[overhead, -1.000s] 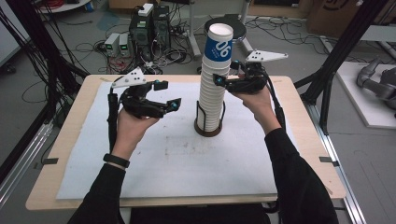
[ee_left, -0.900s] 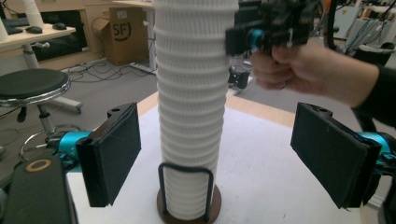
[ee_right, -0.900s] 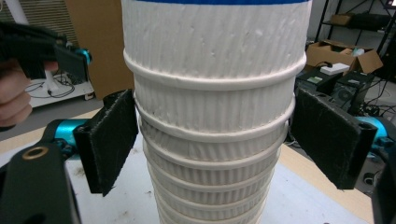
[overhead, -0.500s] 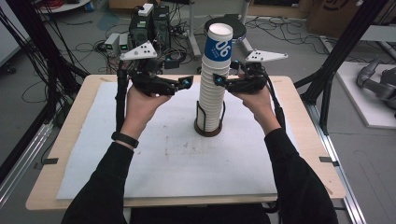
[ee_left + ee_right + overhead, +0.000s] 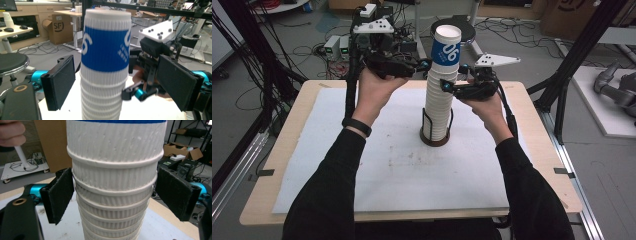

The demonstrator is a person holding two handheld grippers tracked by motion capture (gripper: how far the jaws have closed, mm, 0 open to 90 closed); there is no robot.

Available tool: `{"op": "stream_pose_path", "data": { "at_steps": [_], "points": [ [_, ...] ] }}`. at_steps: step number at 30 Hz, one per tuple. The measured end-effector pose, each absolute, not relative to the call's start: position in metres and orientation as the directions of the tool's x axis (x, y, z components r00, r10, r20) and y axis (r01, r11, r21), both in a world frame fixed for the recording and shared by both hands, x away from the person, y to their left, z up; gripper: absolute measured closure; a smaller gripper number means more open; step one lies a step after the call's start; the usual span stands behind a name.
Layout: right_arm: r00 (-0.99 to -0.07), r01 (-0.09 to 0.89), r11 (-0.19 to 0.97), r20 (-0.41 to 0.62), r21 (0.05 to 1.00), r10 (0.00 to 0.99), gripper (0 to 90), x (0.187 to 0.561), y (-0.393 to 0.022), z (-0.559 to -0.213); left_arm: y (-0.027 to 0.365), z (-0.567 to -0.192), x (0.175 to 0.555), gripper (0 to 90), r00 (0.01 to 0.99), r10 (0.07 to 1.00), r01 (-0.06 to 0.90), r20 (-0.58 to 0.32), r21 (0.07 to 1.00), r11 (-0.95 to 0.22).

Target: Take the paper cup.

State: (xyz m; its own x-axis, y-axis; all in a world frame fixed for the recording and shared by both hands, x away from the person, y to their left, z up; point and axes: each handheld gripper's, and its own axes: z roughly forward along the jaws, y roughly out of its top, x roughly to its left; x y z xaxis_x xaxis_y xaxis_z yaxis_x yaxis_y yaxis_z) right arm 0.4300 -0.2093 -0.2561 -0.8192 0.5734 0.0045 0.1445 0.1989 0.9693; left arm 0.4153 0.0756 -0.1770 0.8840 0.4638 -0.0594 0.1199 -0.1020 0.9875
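Left gripper (image 5: pixel 424 62): jaws open, bracketing the top cup (image 5: pixel 447 47) without touching.
Cup stack (image 5: pixel 439 100): upright in a wire holder (image 5: pixel 435 135) mid-tabletop (image 5: pixel 362 165). Ribbed paper, likely light, crushable, grippy; best pinched gently on the blue band.
Right gripper (image 5: pixel 444 86): jaws wide, close alongside lower cups; contact unclear.

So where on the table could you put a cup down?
The white mat is bare in front of the cup stack, between the two sleeves, and at its far left. It is crowded around the stack, where the left gripper and right gripper flank it.
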Motion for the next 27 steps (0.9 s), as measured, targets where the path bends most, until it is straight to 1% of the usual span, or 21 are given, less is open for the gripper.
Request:
{"op": "stream_pose_path", "data": {
  "at_steps": [9, 22, 27],
  "points": [
    [-0.82, 0.144, 0.2, 0.004, 0.969, 0.572, 16.3, 0.43, -0.209, -0.256, 0.057, -0.163, 0.429, 16.0, 0.885, 0.463, 0.1, -0.047, 0.991, -0.092],
    [-0.82, 0.141, 0.205, -0.001, 0.969, 0.573, 16.6, 0.429, -0.21, -0.256, 0.032, -0.153, 0.447, 16.1, 0.897, 0.435, 0.134, -0.082, 0.987, -0.091],
    [-0.822, 0.141, 0.205, -0.001, 0.968, 0.57, 16.9, 0.429, -0.211, -0.256, 0.025, -0.151, 0.45, 17.9, 0.897, 0.434, 0.138, -0.086, 0.986, -0.089]
  ]
}}
